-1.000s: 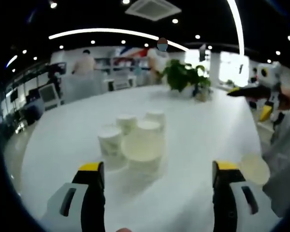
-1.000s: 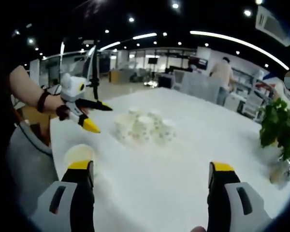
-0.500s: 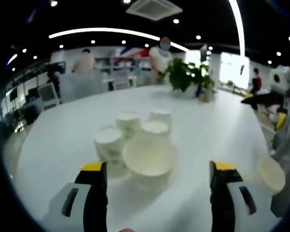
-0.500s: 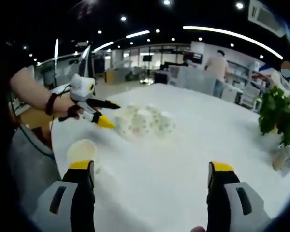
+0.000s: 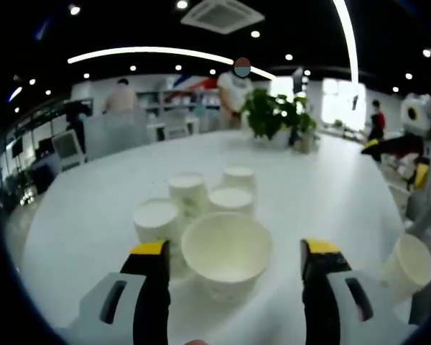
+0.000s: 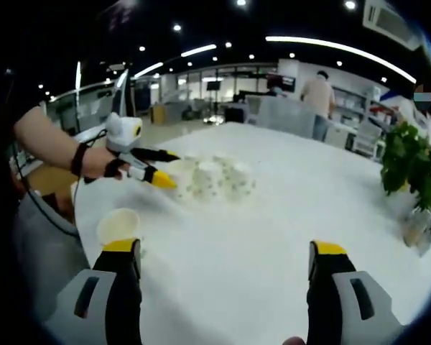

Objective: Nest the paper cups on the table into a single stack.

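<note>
The left gripper [image 5: 233, 253] has its fingers spread wide around the nearest paper cup [image 5: 225, 249] on the white worktop [image 5: 330, 187]. The right gripper [image 6: 223, 251] is open, holding nothing.

Bright ceiling lights [image 5: 201, 52], glare on white table [image 6: 273, 215], soft blur, fisheye-warped edges
</note>
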